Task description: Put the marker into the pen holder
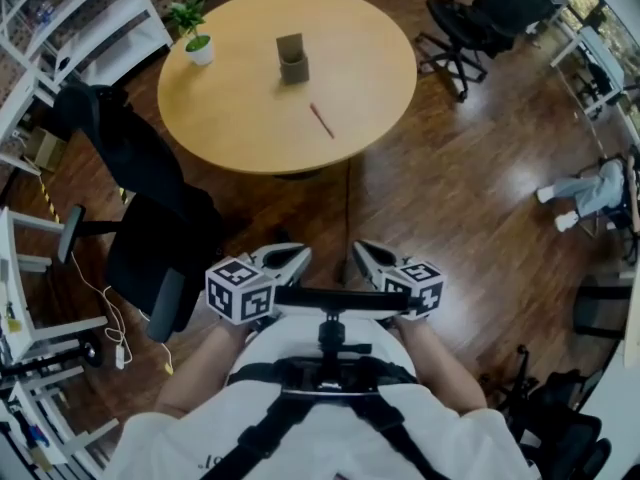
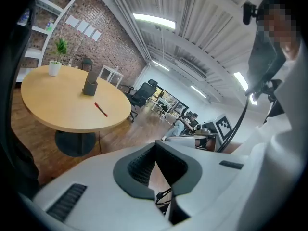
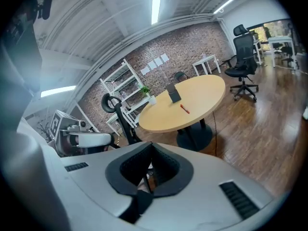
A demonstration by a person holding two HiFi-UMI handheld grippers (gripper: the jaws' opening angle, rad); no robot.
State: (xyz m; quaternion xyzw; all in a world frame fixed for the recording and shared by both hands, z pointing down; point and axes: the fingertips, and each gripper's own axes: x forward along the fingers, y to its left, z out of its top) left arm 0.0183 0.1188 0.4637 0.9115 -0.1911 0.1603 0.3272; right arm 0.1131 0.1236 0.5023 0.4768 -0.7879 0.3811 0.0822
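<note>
One round desk [image 1: 210, 118] stands out in the room, and only three things sit on it: one red marker [image 1: 321, 120], one dark holder [image 1: 291, 58] and one small plant [image 1: 195, 33] in a white pot. The marker lies flat on the bare wood, on the side of the desk nearest the person, and does not touch the holder. The holder stands upright nearer the middle of the desk, and the plant is out at the far left edge, well apart from both. The person carries two tools, one in each hand, low in front of the waist and side by side. Both are over the wooden floor [image 1: 450, 198] and well short of the desk. The left tool [image 1: 298, 256] has its jaws together at the tips with nothing between them. The right tool [image 1: 360, 250] is closed the same way and is empty too. Both point toward the desk. I count two black chairs by the desk, one [image 1: 150, 238] at its left and one [image 1: 480, 18] beyond its right side. White shelves [image 1: 70, 18] line the left wall.
</note>
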